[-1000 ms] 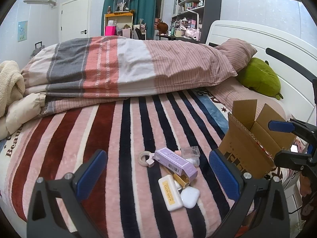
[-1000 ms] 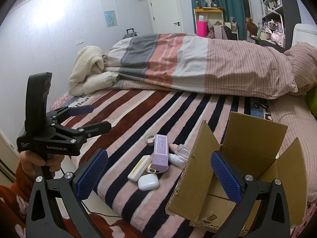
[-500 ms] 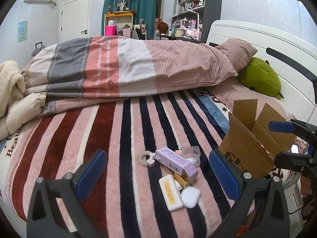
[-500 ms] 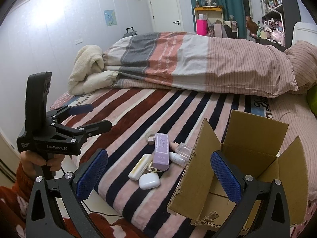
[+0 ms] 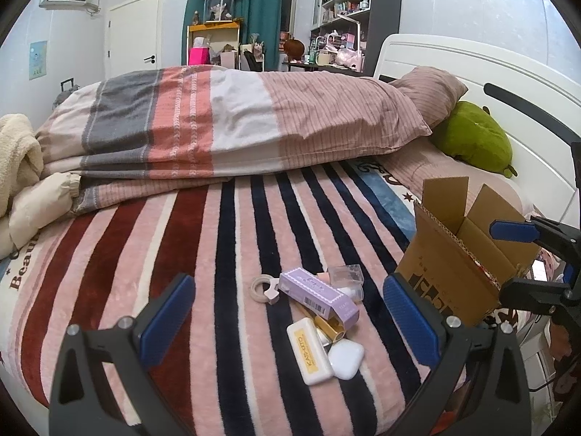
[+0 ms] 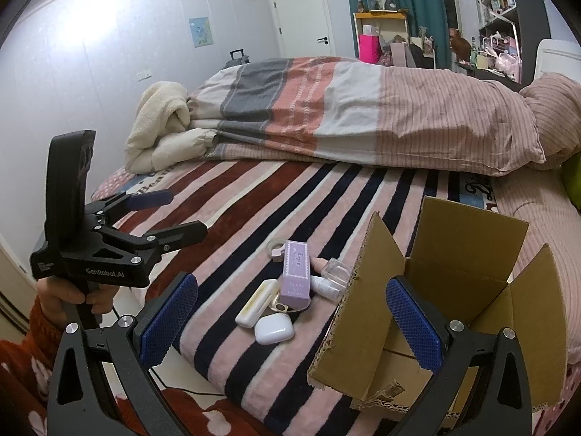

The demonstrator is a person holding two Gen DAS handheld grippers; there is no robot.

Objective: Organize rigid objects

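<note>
A small pile of rigid items lies on the striped blanket (image 5: 218, 254): a purple box (image 5: 317, 298), a cream case (image 5: 309, 350), a white earbud case (image 5: 345, 358), a tape roll (image 5: 262, 286), a clear plastic box (image 5: 345, 275) and a gold tube (image 5: 328, 327). An open cardboard box (image 5: 457, 254) stands right of the pile. My left gripper (image 5: 287, 323) is open and empty, just short of the pile. My right gripper (image 6: 290, 319) is open and empty, near the cardboard box (image 6: 454, 290) and the purple box (image 6: 295, 272).
A folded quilt (image 5: 236, 127) crosses the bed behind the pile. A green plush (image 5: 472, 141) and a pillow (image 5: 432, 91) lie by the white headboard. A cream blanket (image 6: 159, 116) sits at the far left. The bed edge (image 6: 218, 381) runs close below the pile.
Both grippers drifted slightly; the pile and the cardboard box sit a touch differently in the views. Nothing was taken hold of.
</note>
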